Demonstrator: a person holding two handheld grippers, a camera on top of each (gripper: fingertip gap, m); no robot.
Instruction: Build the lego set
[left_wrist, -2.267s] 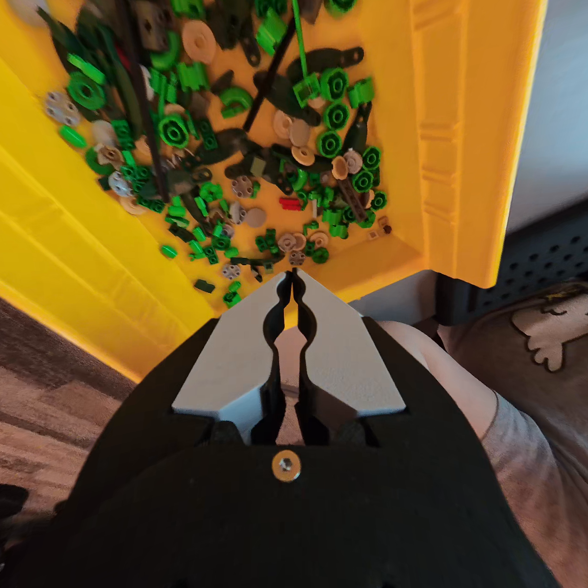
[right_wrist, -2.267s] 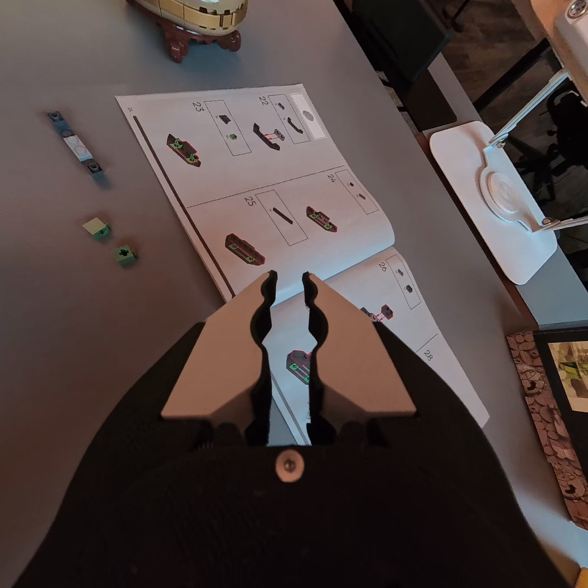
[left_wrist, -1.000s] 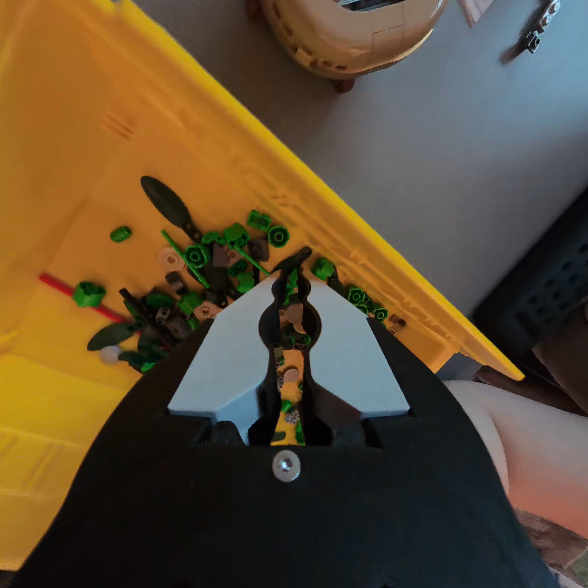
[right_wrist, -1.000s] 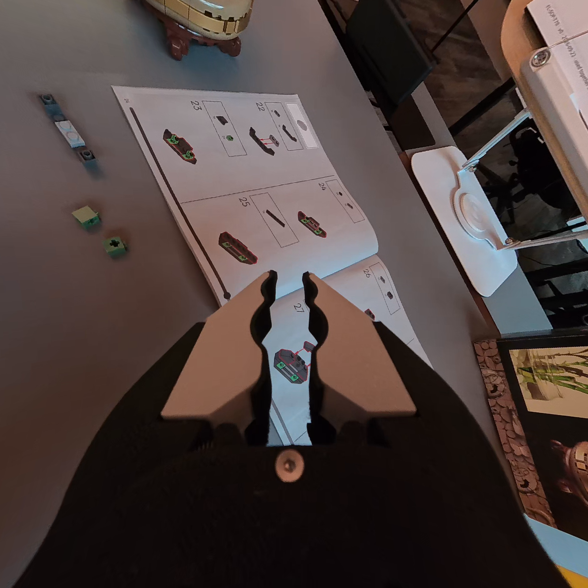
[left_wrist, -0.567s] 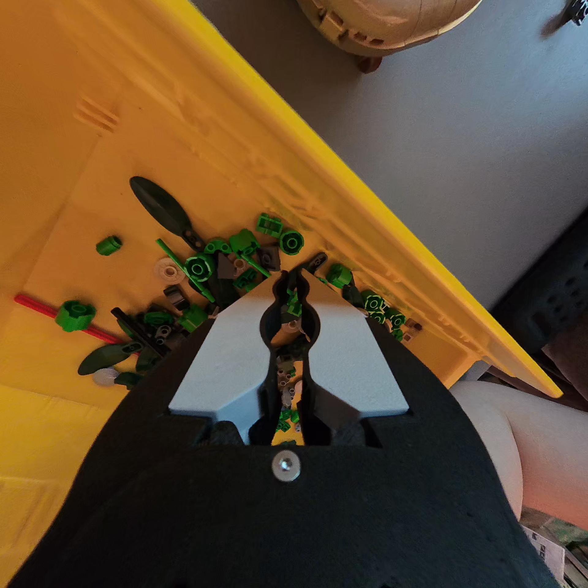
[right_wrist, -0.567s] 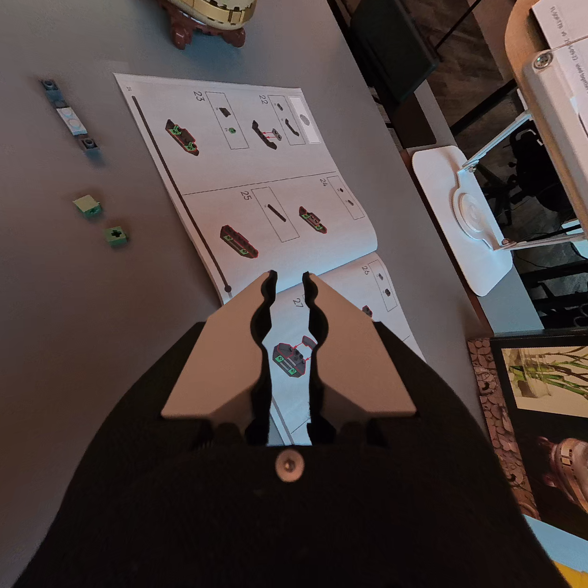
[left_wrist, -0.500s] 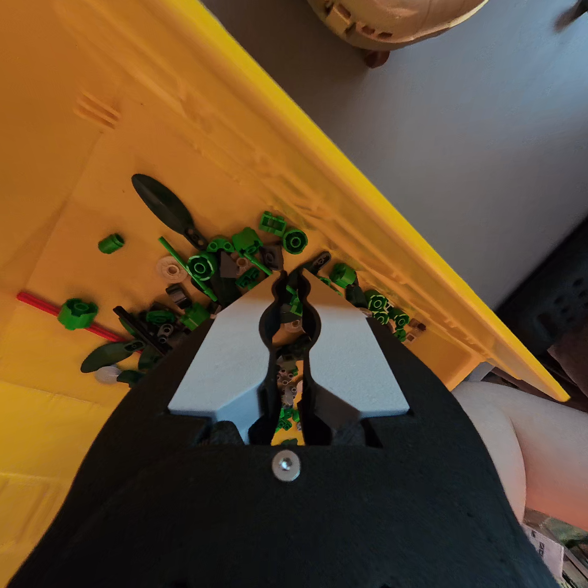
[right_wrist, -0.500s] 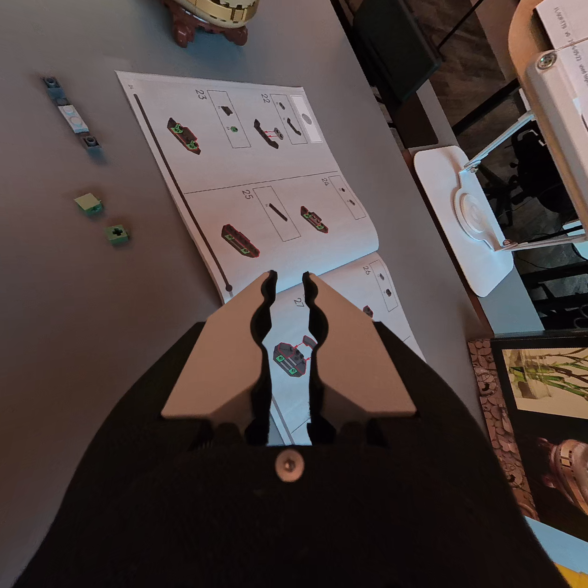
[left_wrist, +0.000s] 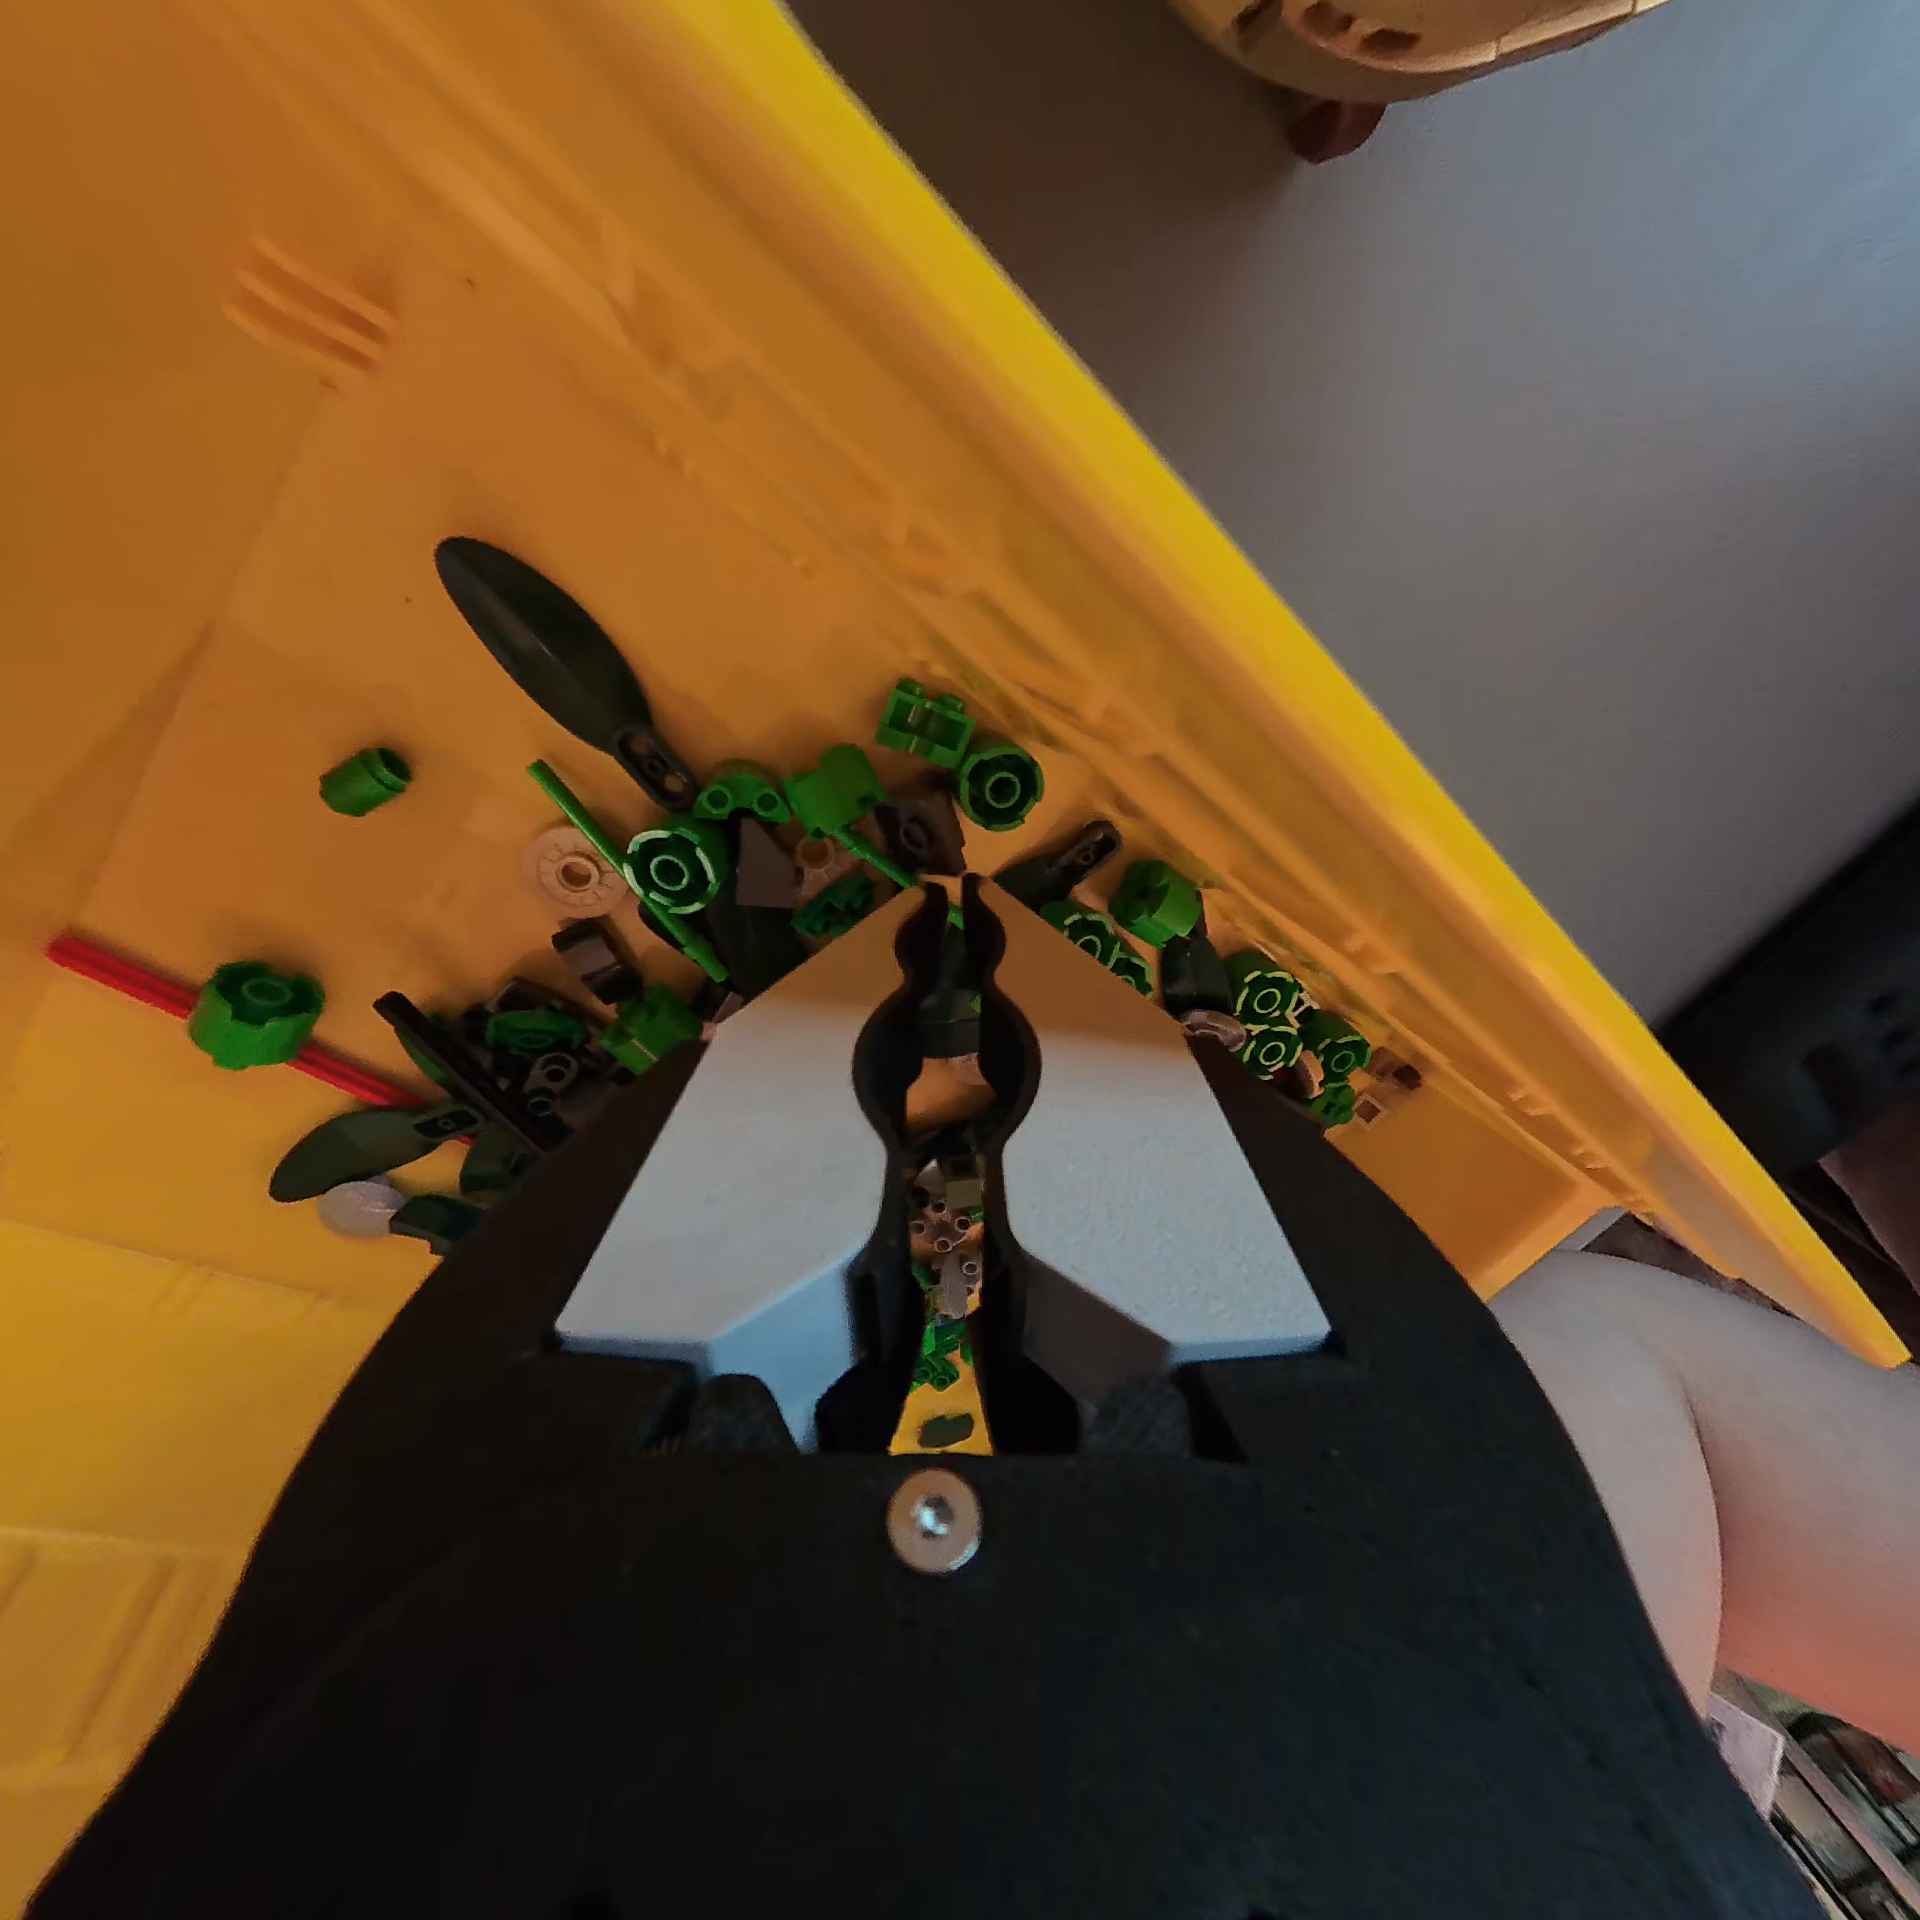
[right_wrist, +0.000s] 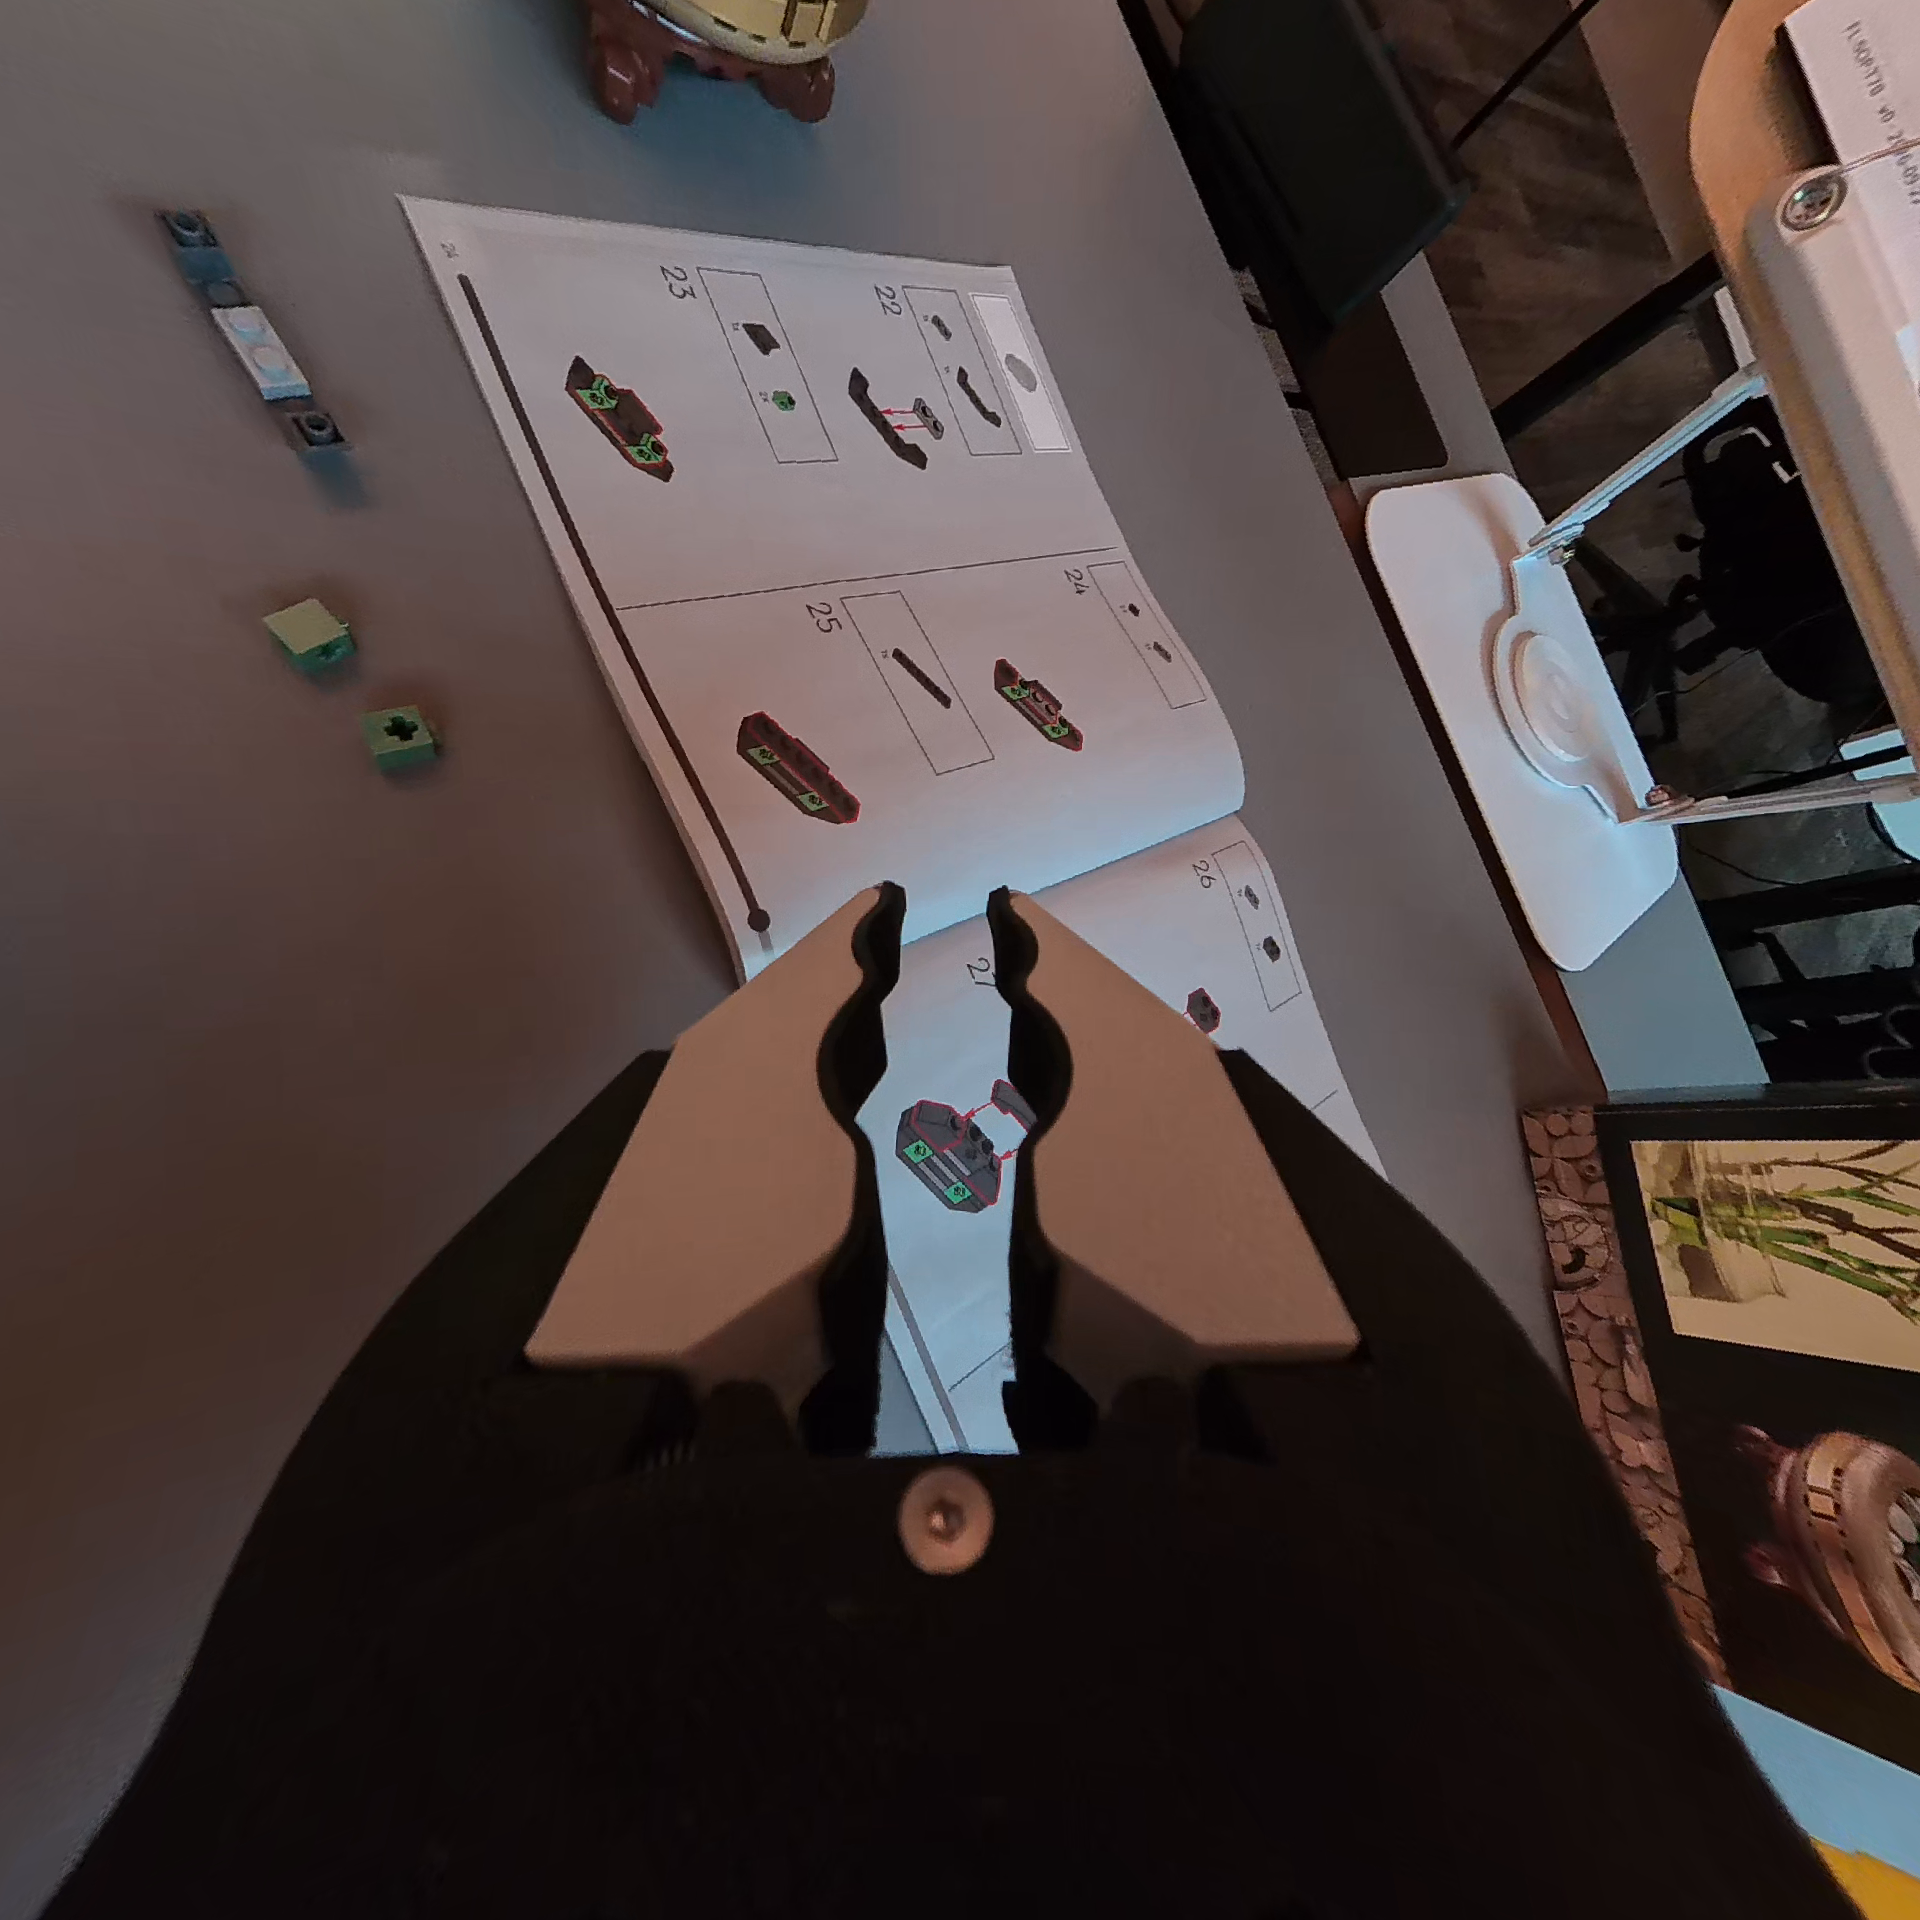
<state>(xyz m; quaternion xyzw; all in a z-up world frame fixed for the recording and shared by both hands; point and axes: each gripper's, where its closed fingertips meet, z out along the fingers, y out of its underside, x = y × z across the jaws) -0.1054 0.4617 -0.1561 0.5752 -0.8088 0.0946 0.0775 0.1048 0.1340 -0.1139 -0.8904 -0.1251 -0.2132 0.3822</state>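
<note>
My left gripper (left_wrist: 949, 885) reaches down into the yellow bin (left_wrist: 727, 364), its tips a narrow gap apart over a heap of green, black and tan lego pieces (left_wrist: 831, 831). A dark green piece shows between the jaws; I cannot tell if it is gripped. A black leaf piece (left_wrist: 540, 644) and a red rod (left_wrist: 114, 971) lie to the left. My right gripper (right_wrist: 943, 891) is open and empty above the open instruction booklet (right_wrist: 831, 520) on the grey table. Two small green bricks (right_wrist: 309, 634) (right_wrist: 402, 736) and a grey-and-white strip (right_wrist: 255, 332) lie left of the booklet.
A tan model on brown feet (right_wrist: 717, 52) stands at the table's far edge; it also shows in the left wrist view (left_wrist: 1403, 42). A white stand base (right_wrist: 1507, 707) and a dark picture box (right_wrist: 1766, 1351) are at the right. A person's arm (left_wrist: 1766, 1455) is beside the bin. My right tips are about 50 centimetres from the red rod (left_wrist: 114, 971), my left tips only 12 centimetres.
My left gripper has swung into the bin, gone lower among the pieces, and its tips have parted slightly. The right gripper has drifted a little over the booklet and stays open.
</note>
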